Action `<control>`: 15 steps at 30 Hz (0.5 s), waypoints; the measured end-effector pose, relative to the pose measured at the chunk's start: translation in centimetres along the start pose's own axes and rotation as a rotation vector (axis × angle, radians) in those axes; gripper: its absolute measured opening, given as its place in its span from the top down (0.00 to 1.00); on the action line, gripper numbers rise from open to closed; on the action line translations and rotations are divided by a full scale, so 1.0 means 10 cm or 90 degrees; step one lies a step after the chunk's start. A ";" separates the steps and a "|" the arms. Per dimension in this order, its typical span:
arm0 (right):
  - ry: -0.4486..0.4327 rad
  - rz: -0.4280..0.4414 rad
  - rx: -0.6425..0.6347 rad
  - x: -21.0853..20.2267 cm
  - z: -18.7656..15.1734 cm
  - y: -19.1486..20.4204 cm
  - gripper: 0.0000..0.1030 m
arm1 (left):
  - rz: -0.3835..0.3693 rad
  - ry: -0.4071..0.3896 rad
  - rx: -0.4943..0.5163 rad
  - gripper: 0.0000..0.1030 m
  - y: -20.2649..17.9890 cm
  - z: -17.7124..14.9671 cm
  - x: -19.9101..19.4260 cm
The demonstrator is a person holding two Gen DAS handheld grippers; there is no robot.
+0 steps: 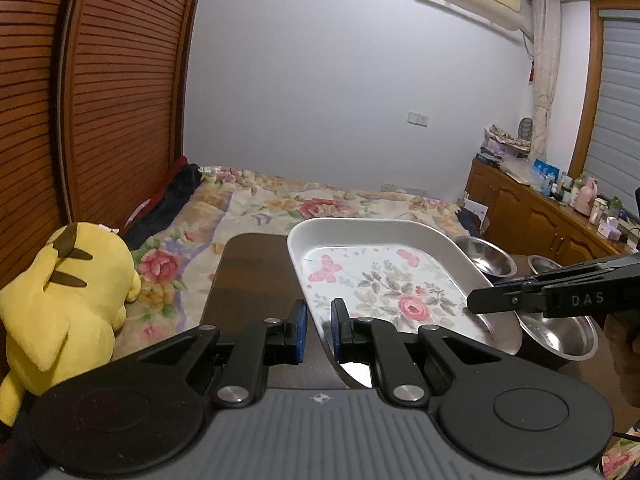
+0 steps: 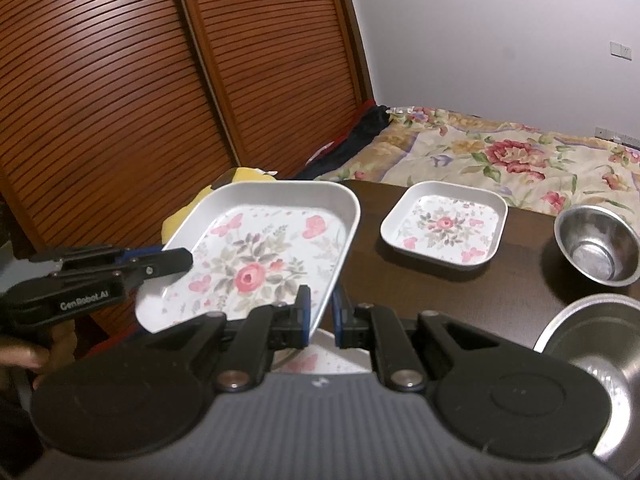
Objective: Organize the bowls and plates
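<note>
Both grippers, left [image 1: 319, 330] and right [image 2: 321, 316], clamped on opposite rims of the big floral tray [image 2: 256, 256], carried tilted above the dark table [image 2: 520, 280]. Mid-carry, likely toward stacking with the small tray [image 2: 444, 228]; steel bowls [image 2: 598, 244] near. Next: level it, lower squarely, then release

My left gripper [image 1: 319, 330] points forward, its blue-padded fingers [image 1: 299, 330] closed to a narrow gap and pinching a thin rim between them. My right gripper [image 2: 322, 312] does likewise from the opposite side, pads [image 2: 305, 310] clamped on the same rim. Each gripper reaches sideways across the other's view, level. A bare hand [image 2: 24, 354] grips the left handle.
</note>
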State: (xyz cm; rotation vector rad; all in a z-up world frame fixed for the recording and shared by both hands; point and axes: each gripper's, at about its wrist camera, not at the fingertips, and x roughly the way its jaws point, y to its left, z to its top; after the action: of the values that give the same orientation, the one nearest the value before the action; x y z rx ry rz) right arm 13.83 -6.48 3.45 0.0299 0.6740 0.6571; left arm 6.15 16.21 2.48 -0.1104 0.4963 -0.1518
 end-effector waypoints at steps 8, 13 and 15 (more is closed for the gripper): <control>-0.011 -0.001 0.008 -0.13 -0.17 -0.02 0.88 | -0.011 0.015 0.008 0.87 -0.10 -0.12 -0.02; 0.000 -0.002 0.015 -0.14 -0.31 -0.06 0.88 | -0.014 0.021 0.009 0.87 -0.15 -0.21 0.00; 0.004 -0.004 0.016 -0.13 -0.36 -0.07 0.88 | -0.013 0.026 0.009 0.87 -0.15 -0.25 0.02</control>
State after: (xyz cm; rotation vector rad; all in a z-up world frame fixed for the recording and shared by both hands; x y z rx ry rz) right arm 11.37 -8.43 1.20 0.0498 0.6877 0.6434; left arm 4.94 14.53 0.42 -0.0996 0.5345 -0.1783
